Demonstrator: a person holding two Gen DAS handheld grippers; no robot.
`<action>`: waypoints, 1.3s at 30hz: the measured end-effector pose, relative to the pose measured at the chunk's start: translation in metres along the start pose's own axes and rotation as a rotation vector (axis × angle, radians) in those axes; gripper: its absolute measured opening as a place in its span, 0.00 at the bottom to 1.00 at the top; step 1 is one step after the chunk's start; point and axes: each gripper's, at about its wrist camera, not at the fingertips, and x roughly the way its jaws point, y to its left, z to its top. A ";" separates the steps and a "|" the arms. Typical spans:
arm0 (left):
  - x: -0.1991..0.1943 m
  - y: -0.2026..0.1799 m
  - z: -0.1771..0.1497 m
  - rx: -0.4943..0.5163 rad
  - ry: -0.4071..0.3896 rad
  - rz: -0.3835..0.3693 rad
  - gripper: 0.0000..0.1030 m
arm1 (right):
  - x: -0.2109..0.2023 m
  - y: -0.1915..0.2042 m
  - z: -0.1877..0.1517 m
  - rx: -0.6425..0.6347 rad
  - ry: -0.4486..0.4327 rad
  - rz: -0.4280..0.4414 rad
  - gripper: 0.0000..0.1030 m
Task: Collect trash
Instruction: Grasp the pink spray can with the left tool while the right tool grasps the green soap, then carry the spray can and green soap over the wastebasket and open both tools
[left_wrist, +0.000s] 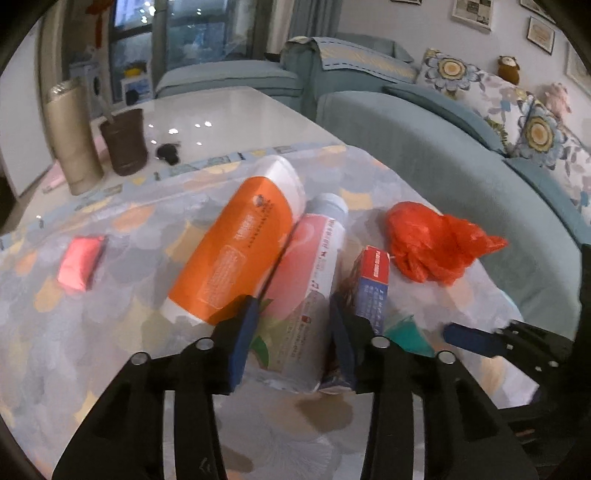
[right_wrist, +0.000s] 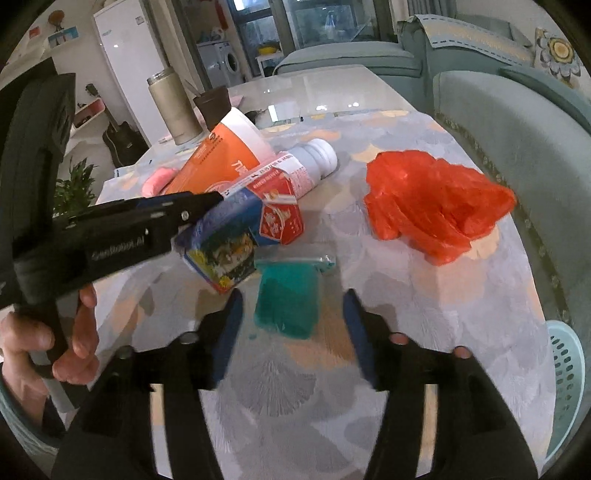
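The left gripper (left_wrist: 291, 332) sits right over the trash pile, its blue fingers (left_wrist: 242, 339) either side of the pink-labelled bottle (left_wrist: 306, 280); whether the pads actually press on it cannot be told. That bottle lies on its side on the patterned table (left_wrist: 110, 332), touching the orange bottle (left_wrist: 236, 251) beside it. Against its other flank leans a small red and blue carton (left_wrist: 371, 284), just outside the gripper's finger. The right gripper (right_wrist: 293, 321) hangs with jaws apart and nothing clamped, a teal packet (right_wrist: 288, 299) lying on the table between its fingers (right_wrist: 231, 332). Out by the table edge nearest the sofa (left_wrist: 424, 155) sits a crumpled red plastic bag (right_wrist: 436, 206), apart from the rest. A small red packet (left_wrist: 79, 264) lies alone toward the opposite edge. At the far end stand a tall beige flask (left_wrist: 72, 140) and a dark cup (left_wrist: 125, 142). A pale green basket (right_wrist: 565, 387) shows below the table's sofa-side edge. A hand (right_wrist: 55, 347) grips the left tool's handle.
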 end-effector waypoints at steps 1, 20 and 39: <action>0.001 -0.001 0.001 -0.002 0.007 -0.011 0.48 | 0.003 0.003 0.002 -0.009 0.002 -0.011 0.53; 0.028 -0.019 -0.006 0.011 0.087 0.004 0.46 | -0.015 -0.024 -0.023 -0.007 0.002 -0.095 0.33; -0.071 -0.069 -0.037 -0.191 -0.083 -0.342 0.46 | -0.137 -0.082 -0.049 0.124 -0.171 -0.169 0.33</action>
